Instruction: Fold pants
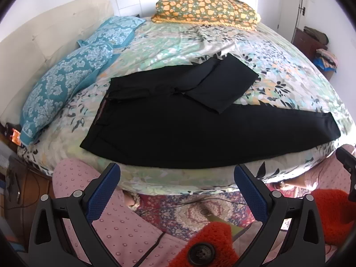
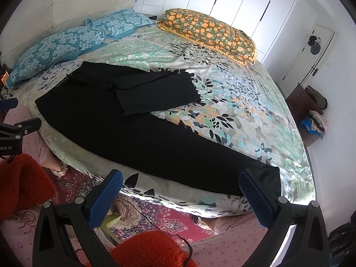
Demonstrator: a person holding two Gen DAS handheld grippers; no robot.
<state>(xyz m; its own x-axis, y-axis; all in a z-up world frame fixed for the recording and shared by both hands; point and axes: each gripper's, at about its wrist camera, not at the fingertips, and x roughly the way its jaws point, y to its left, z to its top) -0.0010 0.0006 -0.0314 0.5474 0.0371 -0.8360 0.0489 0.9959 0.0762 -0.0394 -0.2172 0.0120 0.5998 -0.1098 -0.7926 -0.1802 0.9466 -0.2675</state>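
Note:
Black pants point(image 1: 178, 129) lie flat on the flowered bed cover point(image 1: 278, 71), waistband at the left, one leg stretched right along the near edge. The other leg point(image 1: 222, 82) is folded back over itself. In the right wrist view the same pants point(image 2: 144, 133) run from upper left to the leg hem at lower right. My left gripper point(image 1: 176, 173) hangs open in front of the bed's near edge, below the pants, holding nothing. My right gripper point(image 2: 180, 181) is open too, its right fingertip near the leg hem point(image 2: 271, 178), apart from the cloth.
Two blue patterned pillows point(image 1: 66, 84) lie at the headboard side, an orange flowered folded quilt point(image 1: 207, 11) at the far edge. A person's pink dotted trousers point(image 1: 124, 229) and red fuzzy sleeves point(image 2: 24, 182) stand close to the bed. A patterned rug point(image 2: 155, 213) with a cable covers the floor.

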